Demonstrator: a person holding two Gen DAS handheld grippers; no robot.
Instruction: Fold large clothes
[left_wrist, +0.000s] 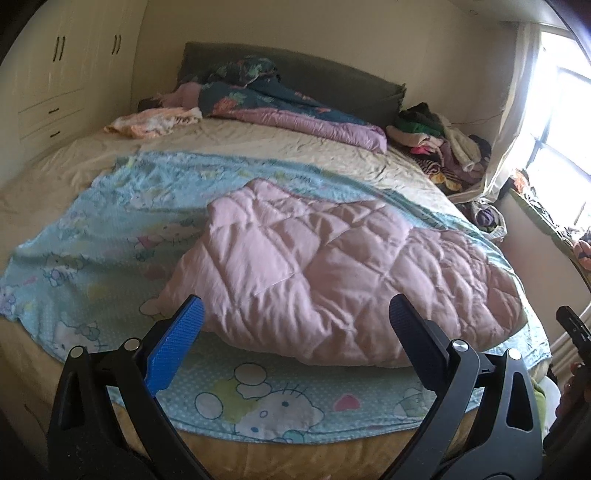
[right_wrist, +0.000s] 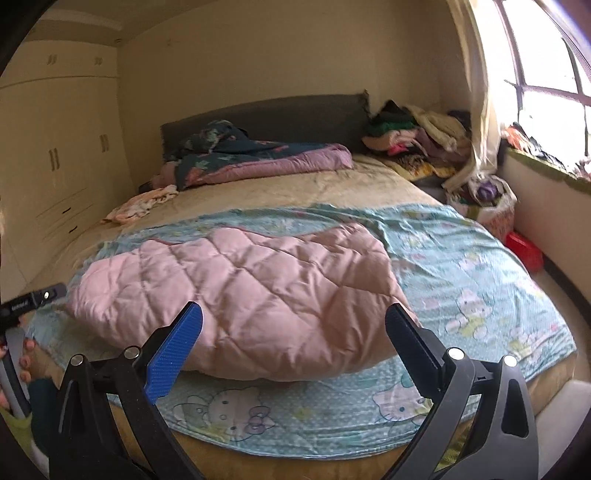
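Note:
A pink quilted garment (left_wrist: 317, 273) lies bunched on a light-blue cartoon-print sheet (left_wrist: 92, 229) spread over the bed's near half. In the right wrist view the pink quilted piece (right_wrist: 243, 295) sits in the middle of the same sheet (right_wrist: 480, 273). My left gripper (left_wrist: 295, 314) is open and empty, hovering just short of the garment's near edge. My right gripper (right_wrist: 293, 321) is open and empty, also just before the near edge. The other gripper shows at the right edge of the left view (left_wrist: 576, 332) and the left edge of the right view (right_wrist: 26, 302).
A dark floral and purple duvet (left_wrist: 280, 107) lies by the grey headboard (left_wrist: 332, 74). A pile of clothes (left_wrist: 443, 144) sits at the far right corner. A peach cloth (left_wrist: 155, 123) lies far left. Wardrobes (left_wrist: 55, 81) stand left, a window (right_wrist: 546, 85) right, a red box (right_wrist: 524, 251) on the floor.

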